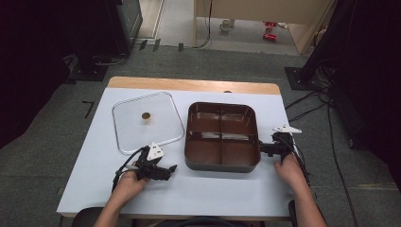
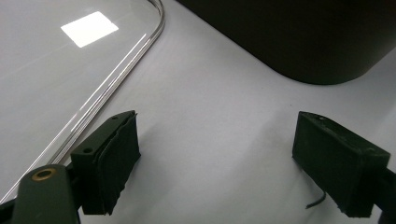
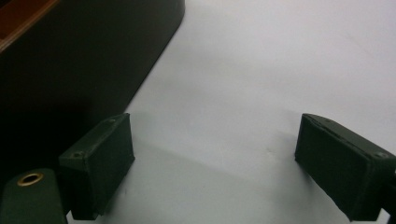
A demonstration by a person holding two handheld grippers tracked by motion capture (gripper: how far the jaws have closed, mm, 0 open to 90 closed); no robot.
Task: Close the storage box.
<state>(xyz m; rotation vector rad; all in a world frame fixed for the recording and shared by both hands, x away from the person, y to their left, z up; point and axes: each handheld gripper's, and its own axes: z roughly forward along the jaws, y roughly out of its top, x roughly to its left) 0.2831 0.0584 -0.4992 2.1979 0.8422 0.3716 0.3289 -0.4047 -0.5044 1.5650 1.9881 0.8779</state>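
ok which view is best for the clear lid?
High view: the whole clear lid lies flat left of the brown tray, knob visible. Left gripper view catches just its curved edge; right gripper view faces the tray wall.

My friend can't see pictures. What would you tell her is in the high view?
A brown tray with four compartments sits on a white table, and a clear lid with a small round knob lies flat to its left. A person's hands hold two black tools: the left tool near the tray's front left corner, the right tool at the tray's right side.
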